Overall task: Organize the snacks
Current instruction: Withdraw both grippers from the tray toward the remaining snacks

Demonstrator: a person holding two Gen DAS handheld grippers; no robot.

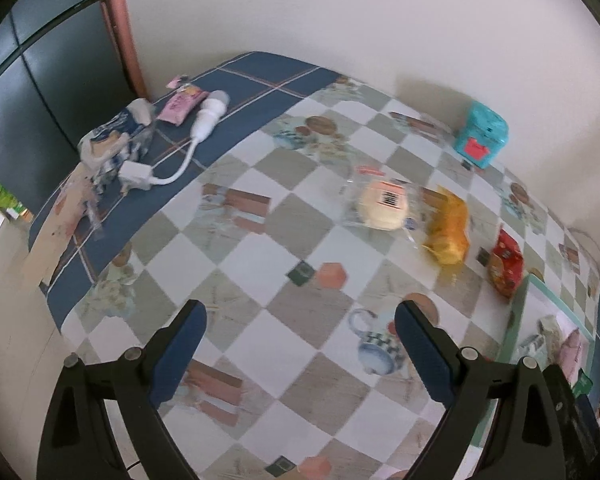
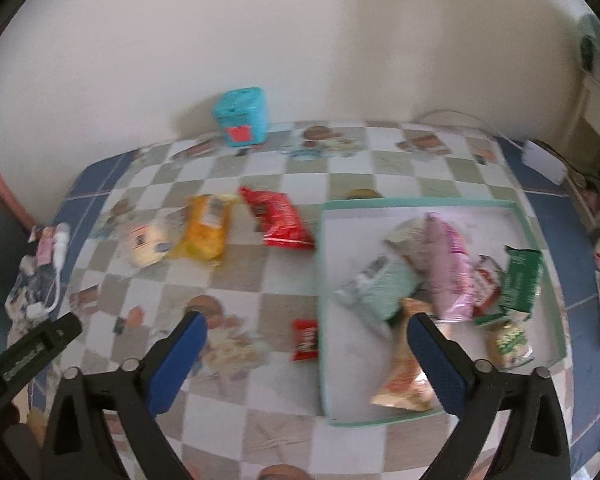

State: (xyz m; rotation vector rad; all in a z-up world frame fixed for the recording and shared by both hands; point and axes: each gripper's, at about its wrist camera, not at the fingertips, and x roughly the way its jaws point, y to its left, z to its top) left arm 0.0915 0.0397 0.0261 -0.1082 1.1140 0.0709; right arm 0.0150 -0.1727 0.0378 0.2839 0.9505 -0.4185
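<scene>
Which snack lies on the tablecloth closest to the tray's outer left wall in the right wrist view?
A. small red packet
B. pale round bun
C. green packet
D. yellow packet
A: the small red packet lies just left of the tray; the green packet is inside it.

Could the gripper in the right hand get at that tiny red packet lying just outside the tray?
Probably yes. The small red packet lies alone on the tablecloth, just left of the tray, with nothing on it. The right gripper is open and empty, its fingers spread either side of it.
</scene>
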